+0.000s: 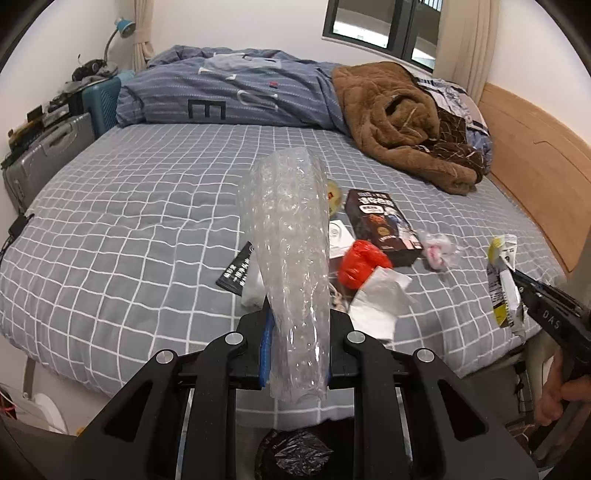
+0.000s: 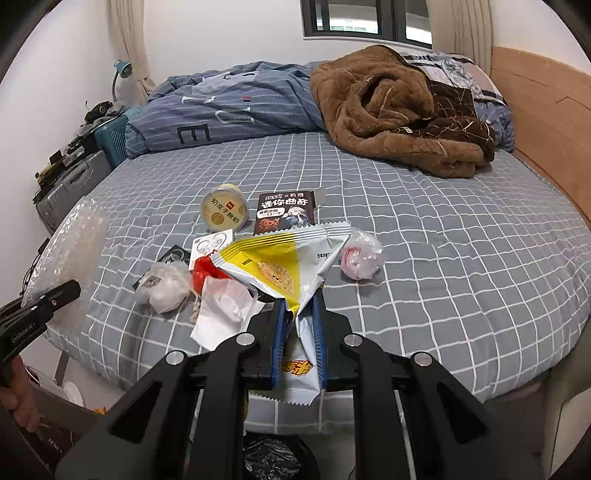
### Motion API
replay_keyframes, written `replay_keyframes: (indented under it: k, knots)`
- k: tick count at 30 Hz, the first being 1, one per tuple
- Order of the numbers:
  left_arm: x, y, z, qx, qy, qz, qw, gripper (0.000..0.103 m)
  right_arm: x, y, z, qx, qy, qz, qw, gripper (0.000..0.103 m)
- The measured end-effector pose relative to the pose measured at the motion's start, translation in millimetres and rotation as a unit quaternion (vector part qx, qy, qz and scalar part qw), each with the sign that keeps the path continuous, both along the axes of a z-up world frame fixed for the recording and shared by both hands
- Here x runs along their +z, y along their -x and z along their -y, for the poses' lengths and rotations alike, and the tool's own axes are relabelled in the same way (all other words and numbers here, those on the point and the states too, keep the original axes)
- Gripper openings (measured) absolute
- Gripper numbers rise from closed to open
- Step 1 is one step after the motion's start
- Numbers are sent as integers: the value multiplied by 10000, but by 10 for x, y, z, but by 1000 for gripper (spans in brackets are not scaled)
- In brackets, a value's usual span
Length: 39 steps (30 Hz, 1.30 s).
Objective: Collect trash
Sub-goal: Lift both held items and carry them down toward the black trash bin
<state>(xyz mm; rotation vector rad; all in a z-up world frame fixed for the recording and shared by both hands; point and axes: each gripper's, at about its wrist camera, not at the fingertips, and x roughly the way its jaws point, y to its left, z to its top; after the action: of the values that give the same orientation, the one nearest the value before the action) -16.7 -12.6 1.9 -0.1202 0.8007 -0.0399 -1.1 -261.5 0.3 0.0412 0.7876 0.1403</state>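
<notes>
Two hand-held grippers, each clamped on trash: the left hand-held gripper point(image 1: 295, 332) pinches a bubble wrap sheet point(image 1: 286, 240), the right hand-held gripper point(image 2: 299, 332) a yellow snack bag point(image 2: 280, 262). Both hang above the bin point(image 2: 273, 458) below, probably for dropping. More litter, like the red wrapper point(image 1: 360, 264), waits on the bed point(image 1: 129, 221).

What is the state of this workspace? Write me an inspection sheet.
Surface: bed sheet, grey checked.
Job's things: bubble wrap in left gripper; snack wrapper in right gripper; bin bag below.
Clutter: red bag, tissue, yellow cup, snack box, pink-and-clear wrapper.
Grippers: both shut on trash.
Cables: dark cords at bed's left edge.
Surroundings: blue duvet, brown blanket, suitcase, window.
</notes>
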Motion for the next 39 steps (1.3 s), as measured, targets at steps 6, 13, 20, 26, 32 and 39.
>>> replay_keyframes:
  k: [6,13,20,26,32,39]
  knots:
    - [112,219,61,1,73,111,9999,19,122,248,-11,-17,-34,113,9999,14]
    - [163,579,42,73,122,176,9997,19,206,533,-12,-32,-11,206,9998,13]
    - [141,879,86,51,88,133,9999,19,257,814,-43,8,-56,204,9998,13]
    - [48,1110,65,99,92,28,9999,19,240,1037,-103,66,-36,134,9999,13]
    - [-23,1321,64,106,52,-35,9999,19,173,1230,-103,73,6,30,10000,13]
    - [-114,1484,66,126,67,-142,9998,19,141,1433,-116,90,30,-30,9999,13]
